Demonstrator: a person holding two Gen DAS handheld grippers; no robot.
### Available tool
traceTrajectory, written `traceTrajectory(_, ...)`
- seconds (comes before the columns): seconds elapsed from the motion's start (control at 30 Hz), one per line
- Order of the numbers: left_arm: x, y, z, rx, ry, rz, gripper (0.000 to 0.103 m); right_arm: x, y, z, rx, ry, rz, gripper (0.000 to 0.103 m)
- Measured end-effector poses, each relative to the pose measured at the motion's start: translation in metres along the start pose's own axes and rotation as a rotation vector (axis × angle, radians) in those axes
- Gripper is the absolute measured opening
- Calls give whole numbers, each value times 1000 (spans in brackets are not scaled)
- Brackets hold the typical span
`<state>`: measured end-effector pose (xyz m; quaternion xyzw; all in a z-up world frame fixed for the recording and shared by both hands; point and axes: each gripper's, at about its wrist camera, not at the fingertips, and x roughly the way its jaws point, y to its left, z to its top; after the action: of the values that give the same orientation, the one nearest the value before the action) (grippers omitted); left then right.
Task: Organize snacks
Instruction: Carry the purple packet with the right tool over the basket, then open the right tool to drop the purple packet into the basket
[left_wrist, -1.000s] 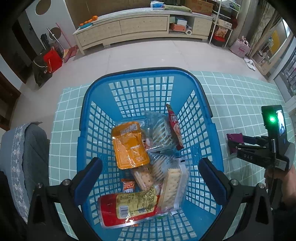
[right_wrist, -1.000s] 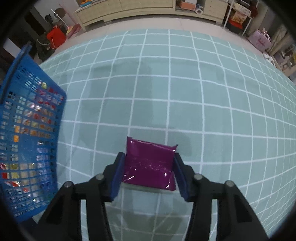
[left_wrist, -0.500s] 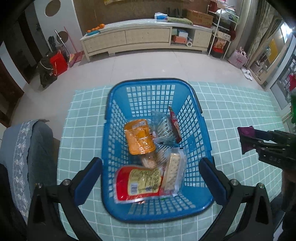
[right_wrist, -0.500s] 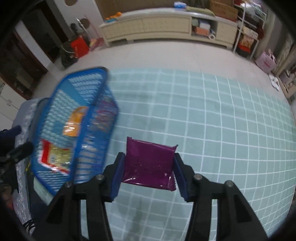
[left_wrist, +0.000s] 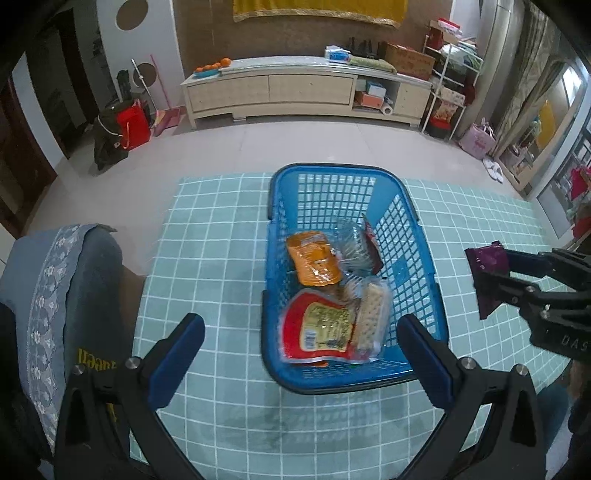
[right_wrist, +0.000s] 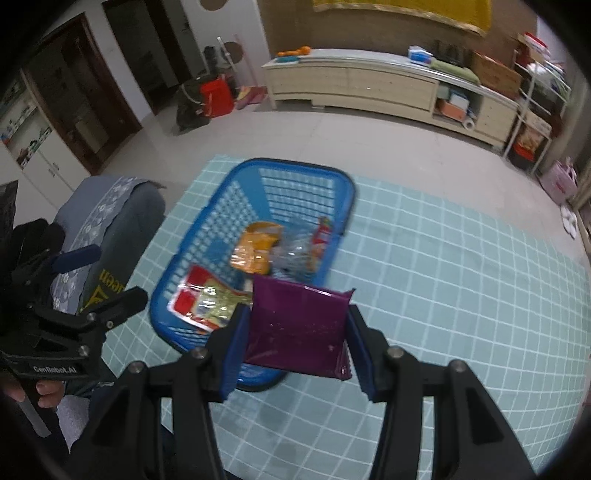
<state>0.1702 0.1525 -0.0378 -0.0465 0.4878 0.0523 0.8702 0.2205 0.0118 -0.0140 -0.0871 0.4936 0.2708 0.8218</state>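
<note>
Both hand-held grippers have risen off the worktop; my right hand-held gripper (right_wrist: 295, 339) grasps the purple pack (right_wrist: 299, 328) just right of the basket (left_wrist: 354, 384). Released early, it could land outside the rim. Only the left view shows my left hand-held gripper (left_wrist: 299, 362) spread empty.

The left hand-held gripper (right_wrist: 94, 273) reads "CenRobot.AI"; the snack packets' print is illegible.

Home living room: TV cabinet (left_wrist: 306, 88), slippers (left_wrist: 493, 170).
</note>
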Motion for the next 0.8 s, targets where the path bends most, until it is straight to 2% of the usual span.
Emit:
traceTrajectory(0.27,18,32,-11,-53,16,-17,103,35,34,6,-38,64,7,56)
traceTrajectory(0.63,36,54,-17,-99,27,-40,103,67,48,8,-45,132,-16,56)
traceTrajectory(0.73,37,55,-18,-94,25,-38,103,71,47,8,-46,137,-19,67)
traceTrajectory(0.77,37,54,-19,-91,25,-35,103,72,46,8,-43,138,-23,77)
traceTrajectory(0.8,37,55,-19,-90,25,-33,103,71,46,7,-42,135,-23,80)
